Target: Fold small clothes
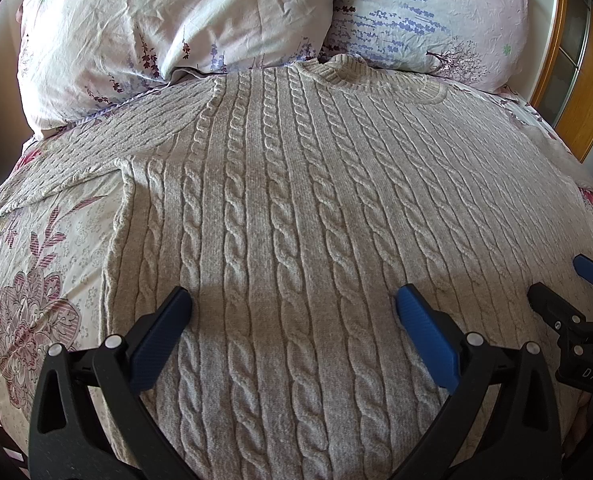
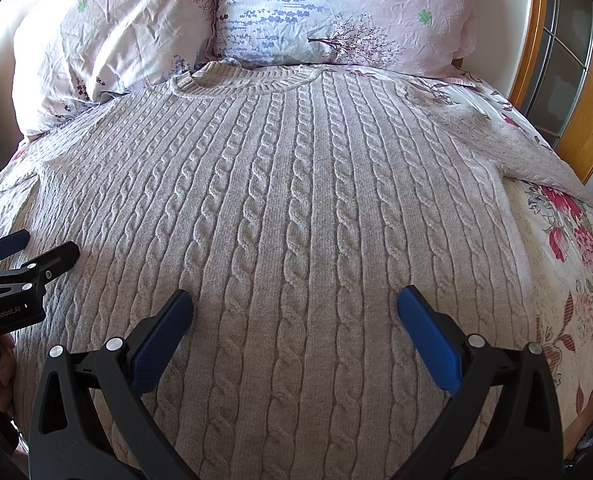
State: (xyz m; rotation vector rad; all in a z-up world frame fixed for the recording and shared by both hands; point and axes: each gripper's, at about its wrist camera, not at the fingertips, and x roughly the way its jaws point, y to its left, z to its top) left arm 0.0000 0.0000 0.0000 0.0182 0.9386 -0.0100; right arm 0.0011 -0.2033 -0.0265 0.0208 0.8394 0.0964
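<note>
The sweater (image 1: 296,208) lies flat and face up on the bed (image 1: 44,264), collar (image 2: 248,80) toward the two pillows (image 1: 168,20), hem toward me. It is a pale grey cable knit, thick and soft-looking, with raised twisted ribs running from collar to hem. Its body is smooth, with no fold in it yet as far as I can see. One sleeve (image 1: 72,160) stretches out to my left over the floral cover, the other sleeve (image 2: 536,152) to my right.

My left gripper (image 1: 294,304) hovers over the lower left part of the body, jaws wide apart and holding nothing. My right gripper (image 2: 296,304) hovers over the lower right part, jaws likewise spread and empty. They sit near each other, side by side.

What worries me is the knit's bulk. If I pinch only the top layer, the back layer would probably stay behind and the fold would come out skewed. The fabric looks stretchy, so a pull from one side alone could drag the whole thing across the cover and bunch it. The sleeves lie well out, and lifting the body first might leave them trailing unevenly.
</note>
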